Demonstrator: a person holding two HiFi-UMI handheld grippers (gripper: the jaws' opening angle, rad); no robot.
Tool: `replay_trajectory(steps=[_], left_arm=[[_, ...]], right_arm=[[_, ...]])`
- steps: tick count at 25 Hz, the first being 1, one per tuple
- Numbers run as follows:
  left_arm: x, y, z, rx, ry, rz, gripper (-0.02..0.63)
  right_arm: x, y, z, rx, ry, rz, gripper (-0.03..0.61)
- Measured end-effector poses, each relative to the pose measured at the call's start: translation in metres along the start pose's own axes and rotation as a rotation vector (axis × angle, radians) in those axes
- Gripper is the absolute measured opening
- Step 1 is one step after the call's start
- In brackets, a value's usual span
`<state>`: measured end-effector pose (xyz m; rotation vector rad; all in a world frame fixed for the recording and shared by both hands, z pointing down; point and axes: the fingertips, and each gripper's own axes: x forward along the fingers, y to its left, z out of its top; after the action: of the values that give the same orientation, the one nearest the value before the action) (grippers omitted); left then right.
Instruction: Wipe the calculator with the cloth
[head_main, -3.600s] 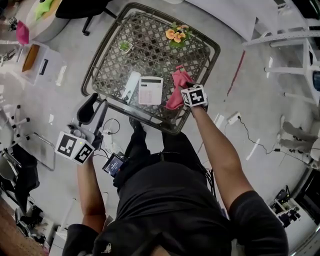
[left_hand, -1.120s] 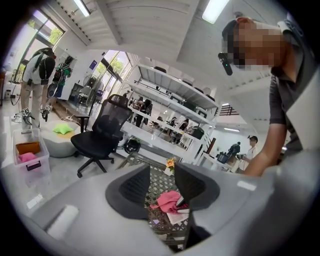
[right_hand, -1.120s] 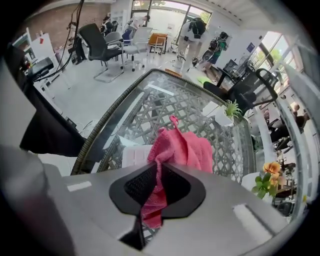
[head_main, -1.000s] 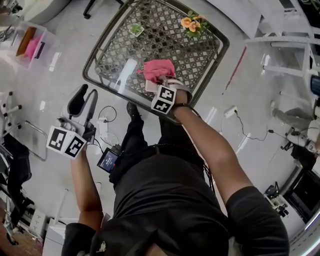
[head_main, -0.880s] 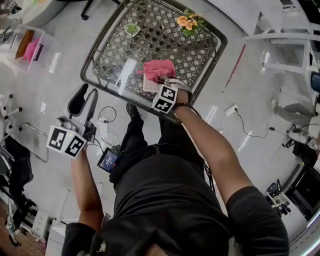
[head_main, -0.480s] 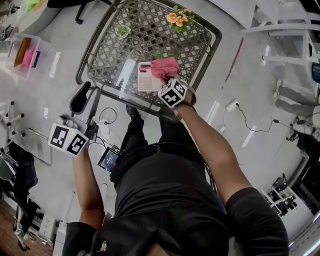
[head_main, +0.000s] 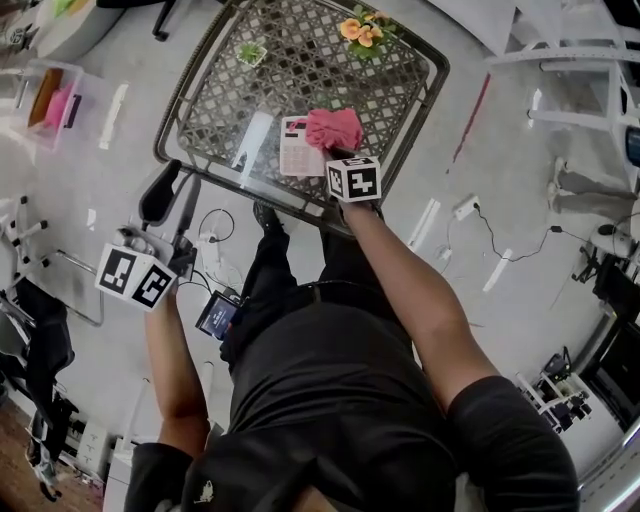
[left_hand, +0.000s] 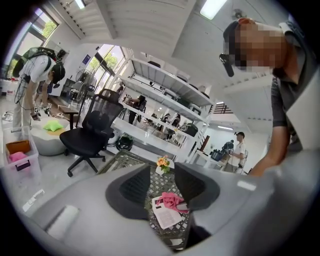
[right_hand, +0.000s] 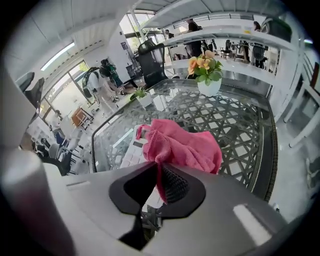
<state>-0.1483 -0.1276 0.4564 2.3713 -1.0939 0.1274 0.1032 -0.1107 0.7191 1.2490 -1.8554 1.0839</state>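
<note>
A white calculator (head_main: 294, 148) lies on the glass-topped lattice table (head_main: 300, 60), near its front edge. My right gripper (head_main: 339, 153) is shut on a pink cloth (head_main: 334, 128), which rests bunched over the calculator's right edge. In the right gripper view the cloth (right_hand: 182, 145) fans out from the closed jaws of the right gripper (right_hand: 157, 175), with the calculator (right_hand: 131, 149) showing to its left. My left gripper (head_main: 172, 196) hangs open off the table's front left, above the floor. Through the wide gap of the left gripper (left_hand: 162, 187) I see the cloth (left_hand: 175, 200) and calculator (left_hand: 167, 216).
A flat white object (head_main: 250, 142) lies left of the calculator. A pot of orange flowers (head_main: 362, 27) and a small green plant (head_main: 250, 53) stand at the table's far side. A black office chair (left_hand: 92, 130) and a clear bin (head_main: 50, 95) stand on the floor to the left.
The right gripper has dragged the cloth rightward across the calculator, uncovering most of its face. The left gripper has stayed open beside the table.
</note>
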Motion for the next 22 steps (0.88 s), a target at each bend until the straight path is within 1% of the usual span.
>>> replay_trajectory(steps=[4,7,11,13,15,16,17,18,20,22], left_arm=[[-0.015,0.011,-0.004,-0.010,-0.007,0.020,0.189],[-0.027,0.020,-0.006,-0.019,-0.013,0.038,0.189],[-0.041,0.031,-0.008,-0.030,-0.022,0.059,0.189],[-0.047,0.038,-0.009,-0.035,-0.025,0.069,0.189],[-0.054,0.044,-0.010,-0.039,-0.028,0.077,0.189],[-0.057,0.046,-0.011,-0.041,-0.028,0.081,0.189],[-0.059,0.049,-0.011,-0.042,-0.029,0.085,0.189],[-0.061,0.052,-0.012,-0.043,-0.030,0.088,0.189],[-0.065,0.056,-0.011,-0.046,-0.036,0.094,0.189],[-0.069,0.060,-0.011,-0.050,-0.041,0.100,0.189]], right_arm=[[0.011,0.017,-0.003,-0.019,0.024,0.007,0.028],[0.017,0.033,-0.003,-0.054,0.045,0.012,0.028],[0.030,0.064,-0.005,-0.112,0.078,0.043,0.028],[0.040,0.082,-0.008,-0.135,0.098,0.075,0.028],[0.049,0.105,-0.013,-0.160,0.135,0.132,0.028],[0.052,0.117,-0.015,-0.192,0.152,0.157,0.028],[0.054,0.127,-0.015,-0.251,0.161,0.173,0.028],[0.055,0.138,-0.014,-0.338,0.164,0.181,0.028],[0.055,0.155,-0.016,-0.549,0.170,0.181,0.028],[0.054,0.163,-0.015,-0.737,0.165,0.155,0.028]])
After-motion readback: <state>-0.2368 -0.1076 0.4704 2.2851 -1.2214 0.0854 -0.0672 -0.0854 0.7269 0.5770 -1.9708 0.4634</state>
